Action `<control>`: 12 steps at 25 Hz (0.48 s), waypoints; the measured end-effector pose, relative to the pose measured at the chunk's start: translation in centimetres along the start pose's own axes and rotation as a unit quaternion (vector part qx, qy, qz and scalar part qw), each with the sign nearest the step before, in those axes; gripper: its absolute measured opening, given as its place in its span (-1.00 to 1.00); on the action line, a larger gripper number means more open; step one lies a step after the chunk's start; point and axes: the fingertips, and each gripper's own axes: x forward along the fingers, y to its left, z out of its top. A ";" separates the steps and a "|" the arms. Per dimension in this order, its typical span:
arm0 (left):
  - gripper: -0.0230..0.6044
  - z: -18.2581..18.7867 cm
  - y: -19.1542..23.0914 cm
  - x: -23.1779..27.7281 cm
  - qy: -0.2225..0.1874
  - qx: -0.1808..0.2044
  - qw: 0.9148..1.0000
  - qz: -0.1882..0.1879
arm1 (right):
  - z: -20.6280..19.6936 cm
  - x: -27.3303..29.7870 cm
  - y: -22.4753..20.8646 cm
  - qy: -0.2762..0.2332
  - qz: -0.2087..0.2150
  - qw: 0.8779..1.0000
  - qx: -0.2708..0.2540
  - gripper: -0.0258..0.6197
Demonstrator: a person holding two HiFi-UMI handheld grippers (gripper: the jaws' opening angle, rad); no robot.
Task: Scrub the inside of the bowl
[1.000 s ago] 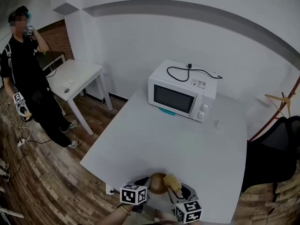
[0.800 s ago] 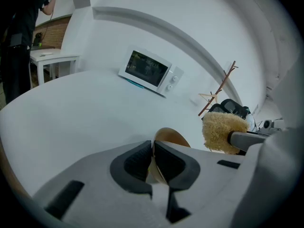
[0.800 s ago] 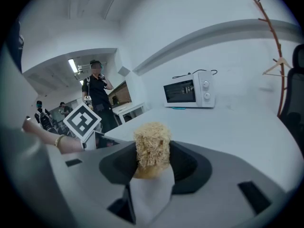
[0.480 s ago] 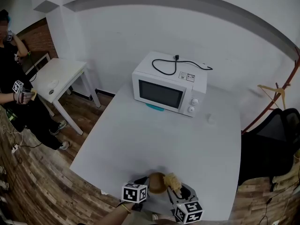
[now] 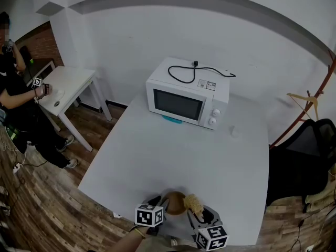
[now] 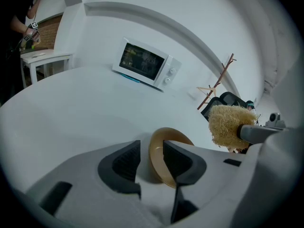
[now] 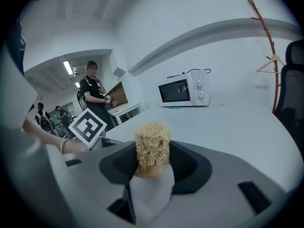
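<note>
Wide bare stretch of white table point(image 5: 173, 151) between the near edge and the microwave point(image 5: 186, 101), open to a pass from either side. Far end blocked by that microwave, with a black cable point(image 5: 202, 73) looped on top. Free strip to its right, save for a small pale object point(image 5: 236, 133). Crowded at the near edge: brown bowl point(image 5: 175, 203) tilted up, fibrous scrubber point(image 5: 193, 203) just beside it. Hemmed in past the right edge by a black chair point(image 5: 299, 167) and a coat stand point(image 5: 302, 97). Well apart on the left, a side table point(image 5: 71, 83) and a person point(image 5: 21, 114).
</note>
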 end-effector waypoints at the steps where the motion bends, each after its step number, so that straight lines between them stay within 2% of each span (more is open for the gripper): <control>1: -0.46 0.1 -0.1 -0.3 -0.005 0.002 1.000 0.000 | 0.0 -0.2 0.1 -0.001 0.001 1.000 -0.001 -0.35; 9: -0.42 1.4 -1.3 -4.3 -0.065 0.015 0.998 0.014 | -0.2 -2.5 1.2 -0.017 0.008 1.000 -0.013 -0.35; 12: -0.49 1.5 -2.5 -6.2 -0.087 0.016 0.996 0.012 | -0.3 -3.6 1.9 -0.024 0.014 0.999 -0.023 -0.35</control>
